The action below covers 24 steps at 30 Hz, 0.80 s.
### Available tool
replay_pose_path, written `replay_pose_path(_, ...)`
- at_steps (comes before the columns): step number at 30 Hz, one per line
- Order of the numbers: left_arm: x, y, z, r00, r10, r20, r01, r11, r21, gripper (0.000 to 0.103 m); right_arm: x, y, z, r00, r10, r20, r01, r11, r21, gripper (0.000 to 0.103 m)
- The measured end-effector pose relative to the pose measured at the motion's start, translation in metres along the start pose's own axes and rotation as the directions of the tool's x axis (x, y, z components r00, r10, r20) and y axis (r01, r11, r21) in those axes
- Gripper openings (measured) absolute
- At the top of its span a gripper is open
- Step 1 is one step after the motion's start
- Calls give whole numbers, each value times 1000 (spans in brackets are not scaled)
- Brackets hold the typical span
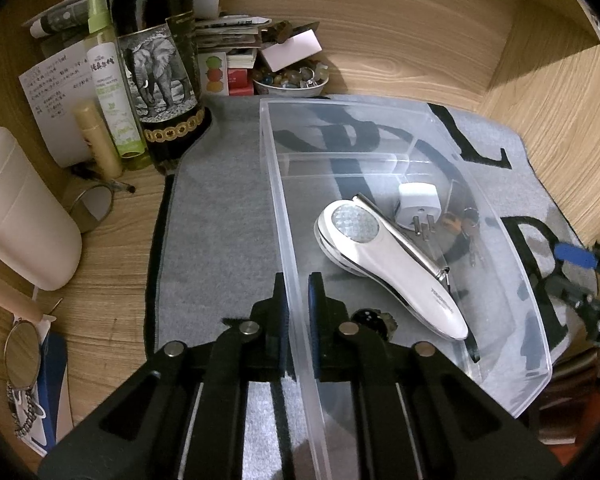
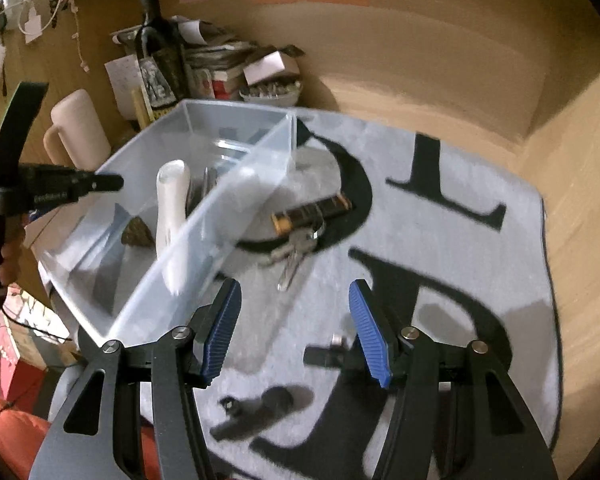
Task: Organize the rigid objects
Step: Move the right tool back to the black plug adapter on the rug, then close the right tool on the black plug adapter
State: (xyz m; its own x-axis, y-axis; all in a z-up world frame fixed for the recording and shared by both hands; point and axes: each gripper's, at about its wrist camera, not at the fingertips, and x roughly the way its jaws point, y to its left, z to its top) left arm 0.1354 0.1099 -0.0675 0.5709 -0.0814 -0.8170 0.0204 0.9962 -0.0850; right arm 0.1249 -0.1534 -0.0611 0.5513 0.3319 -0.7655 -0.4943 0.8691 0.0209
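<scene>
Left wrist view: left gripper (image 1: pixel 298 308) jaws clamped on near wall of clear bin (image 1: pixel 500 216) on grey mat (image 1: pixel 216 208). Inside bin: white handheld device (image 1: pixel 384 256), white plug adapter (image 1: pixel 416 204).

Right wrist view: right gripper (image 2: pixel 296 336) jaws apart, empty, above mat; keys (image 2: pixel 296 250) beside bin's outer wall.

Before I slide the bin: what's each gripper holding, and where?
Left gripper is shut on the bin, clamping its near side wall. Right gripper is open, holding nothing.
</scene>
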Motion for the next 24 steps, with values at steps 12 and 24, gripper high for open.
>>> replay_pose_path(12, -1, 0, 0, 1000, 7, 4, -7, 1000, 5, 8, 12, 3, -44, 994, 62, -90, -54, 995, 87, 53)
replay_pose_path(24, -1, 0, 0, 1000, 7, 5, -7, 1000, 6, 8, 16, 14, -60, 993, 61, -104, -56, 997, 59, 43)
